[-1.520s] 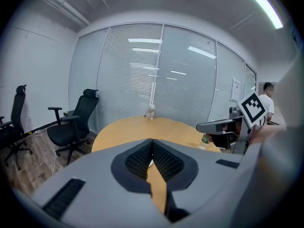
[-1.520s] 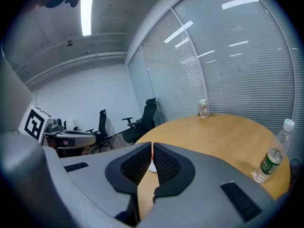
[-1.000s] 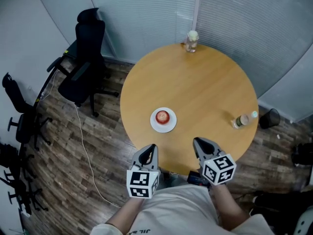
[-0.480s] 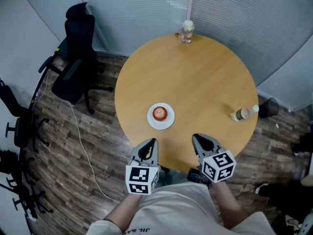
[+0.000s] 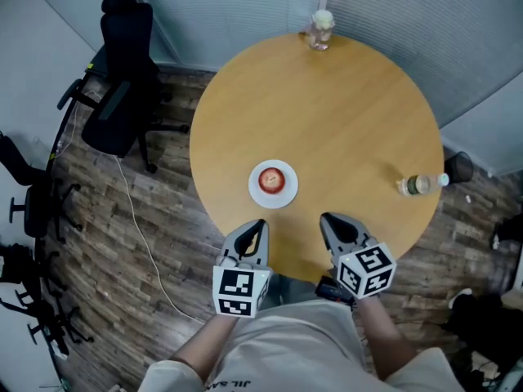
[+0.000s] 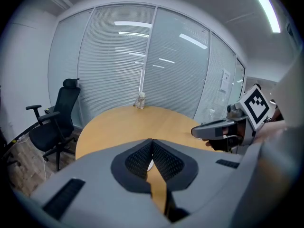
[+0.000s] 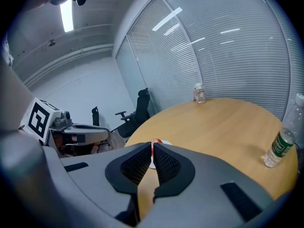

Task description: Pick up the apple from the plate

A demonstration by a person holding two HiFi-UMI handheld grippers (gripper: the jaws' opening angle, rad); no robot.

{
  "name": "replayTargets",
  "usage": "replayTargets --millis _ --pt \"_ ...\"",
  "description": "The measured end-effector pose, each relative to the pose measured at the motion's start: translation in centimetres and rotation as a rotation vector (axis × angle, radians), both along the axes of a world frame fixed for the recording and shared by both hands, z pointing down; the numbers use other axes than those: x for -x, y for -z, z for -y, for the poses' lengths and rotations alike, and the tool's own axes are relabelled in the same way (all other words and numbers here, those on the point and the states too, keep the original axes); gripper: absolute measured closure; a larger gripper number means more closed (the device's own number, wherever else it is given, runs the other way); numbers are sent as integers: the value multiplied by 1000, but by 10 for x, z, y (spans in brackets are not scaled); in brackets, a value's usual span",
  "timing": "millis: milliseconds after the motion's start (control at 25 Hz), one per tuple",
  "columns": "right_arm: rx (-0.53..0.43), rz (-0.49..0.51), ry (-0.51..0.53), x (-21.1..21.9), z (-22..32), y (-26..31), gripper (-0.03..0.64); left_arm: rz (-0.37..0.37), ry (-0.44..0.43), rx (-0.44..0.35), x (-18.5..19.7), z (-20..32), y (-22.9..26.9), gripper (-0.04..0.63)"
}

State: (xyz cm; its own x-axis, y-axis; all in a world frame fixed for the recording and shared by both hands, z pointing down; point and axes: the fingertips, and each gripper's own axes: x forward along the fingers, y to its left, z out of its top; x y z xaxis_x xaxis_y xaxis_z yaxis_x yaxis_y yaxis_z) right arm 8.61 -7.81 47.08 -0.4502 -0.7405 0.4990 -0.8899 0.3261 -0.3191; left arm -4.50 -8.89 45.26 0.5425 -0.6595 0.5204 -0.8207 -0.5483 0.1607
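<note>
- Hovering at the table (image 5: 343, 113) edge: left gripper (image 5: 257, 223) and right gripper (image 5: 327, 217), both with fingers together and empty.
- Apple (image 5: 272, 179) sits on plate (image 5: 255, 193), just ahead of them.

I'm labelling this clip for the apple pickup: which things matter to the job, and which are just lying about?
Job: apple; white plate under it; left tool and right tool, both shut.
Lying about: plastic water bottle; small clear jar; black office chair.

Apple (image 5: 272, 179) on plate (image 5: 256, 188), near table (image 5: 327, 113) front edge; bottle (image 5: 419, 185) right edge; jar (image 5: 320, 28) far edge; chair (image 5: 122, 80) left of table.
</note>
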Motion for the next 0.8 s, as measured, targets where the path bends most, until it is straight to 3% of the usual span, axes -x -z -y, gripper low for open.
replayTargets --millis 800 --pt "66 15 -9 18 29 -37 583 38 -12 85 2 54 -67 592"
